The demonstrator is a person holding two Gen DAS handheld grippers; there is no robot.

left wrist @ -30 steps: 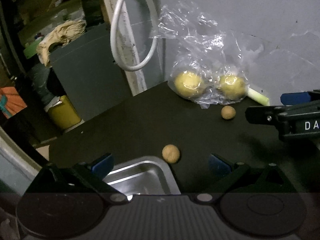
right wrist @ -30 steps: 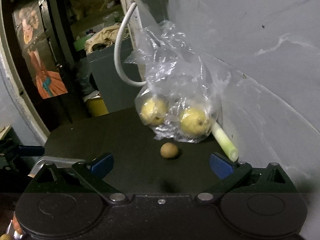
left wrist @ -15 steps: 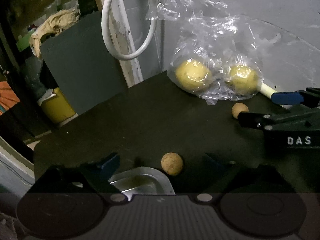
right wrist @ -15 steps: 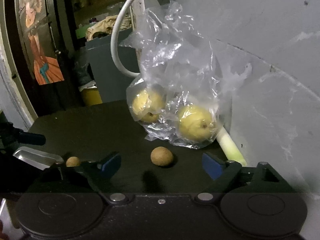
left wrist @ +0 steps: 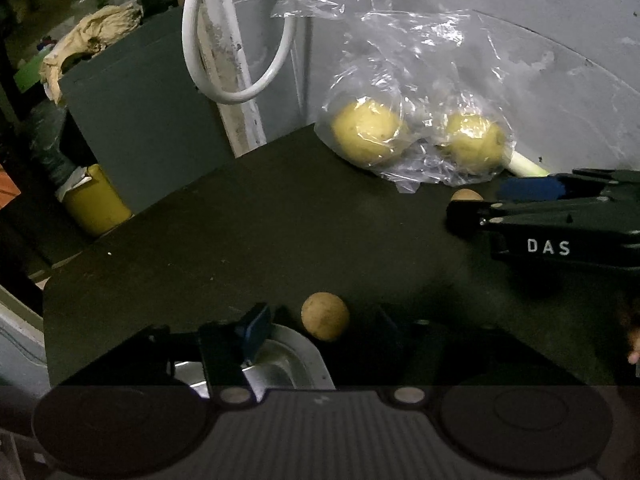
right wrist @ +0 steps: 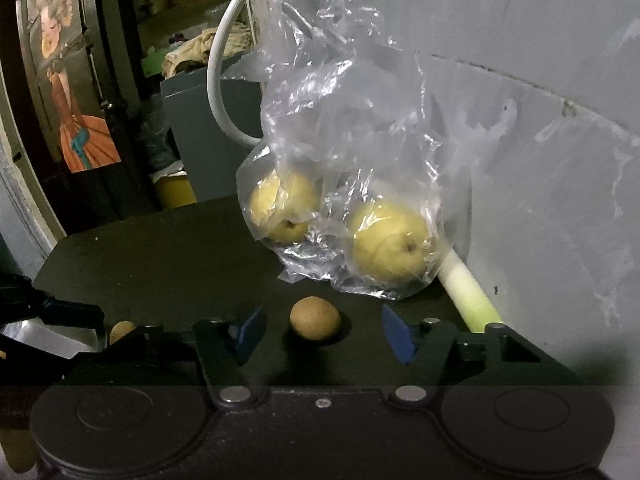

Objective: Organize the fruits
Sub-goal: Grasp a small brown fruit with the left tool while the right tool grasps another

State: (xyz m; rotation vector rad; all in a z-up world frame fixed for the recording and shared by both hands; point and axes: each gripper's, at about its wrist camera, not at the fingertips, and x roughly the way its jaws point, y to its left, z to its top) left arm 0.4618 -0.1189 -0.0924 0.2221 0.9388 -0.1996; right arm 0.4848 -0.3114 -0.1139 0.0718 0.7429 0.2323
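Dim room: grey wall [right wrist: 520,80], white hose [left wrist: 224,60], grey cabinet [left wrist: 140,128], portrait poster [right wrist: 68,80].

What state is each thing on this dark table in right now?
Left hand-held gripper: open, astride one small brown fruit.
Right hand-held gripper: open, around another small brown fruit.
Plastic bag: crumpled, holding two yellow pears.
Metal tray: partly hidden.

Small brown fruit [right wrist: 315,318] between spread jaws, before bagged yellow pears [right wrist: 390,238].

Dim, fisheye-curved edges w/ dark corners; glare on plastic bag [right wrist: 344,128]; foreground in deep shadow, grainy.
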